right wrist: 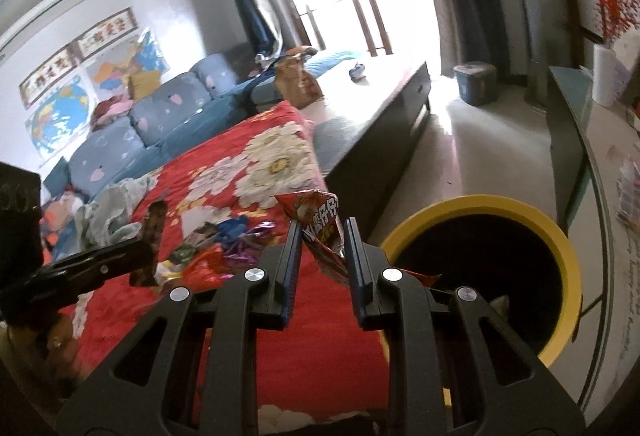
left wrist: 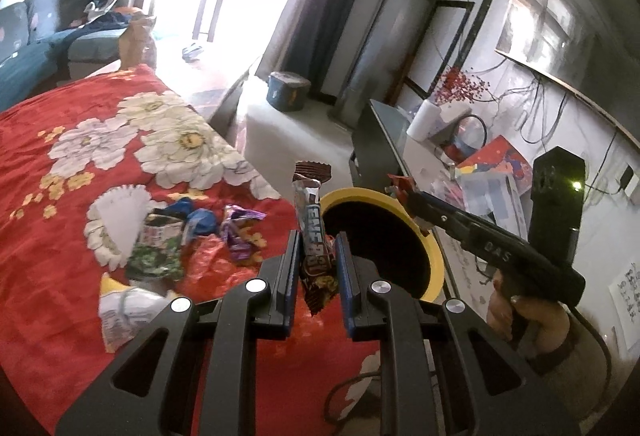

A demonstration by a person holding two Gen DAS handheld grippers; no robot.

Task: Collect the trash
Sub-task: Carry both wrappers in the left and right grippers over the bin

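Note:
My left gripper [left wrist: 318, 242] is shut on a brown energy-bar wrapper [left wrist: 311, 220], held upright just left of the yellow-rimmed bin [left wrist: 434, 256]. My right gripper [right wrist: 323, 232] is shut on a red snack wrapper [right wrist: 320, 220], held left of the same bin [right wrist: 568, 240], above the edge of the red flowered cloth. The right gripper also shows in the left wrist view [left wrist: 404, 187] over the bin's far rim. Several loose wrappers [left wrist: 192, 236] lie on the cloth [left wrist: 52, 195]; they also show in the right wrist view [right wrist: 224, 248].
A white paper piece [left wrist: 120, 215] and a white packet [left wrist: 120, 316] lie on the cloth. A dark low cabinet [right wrist: 568, 139] with clutter stands right of the bin. A blue sofa [right wrist: 160, 123] and a grey-blue bin [left wrist: 288, 91] stand farther off.

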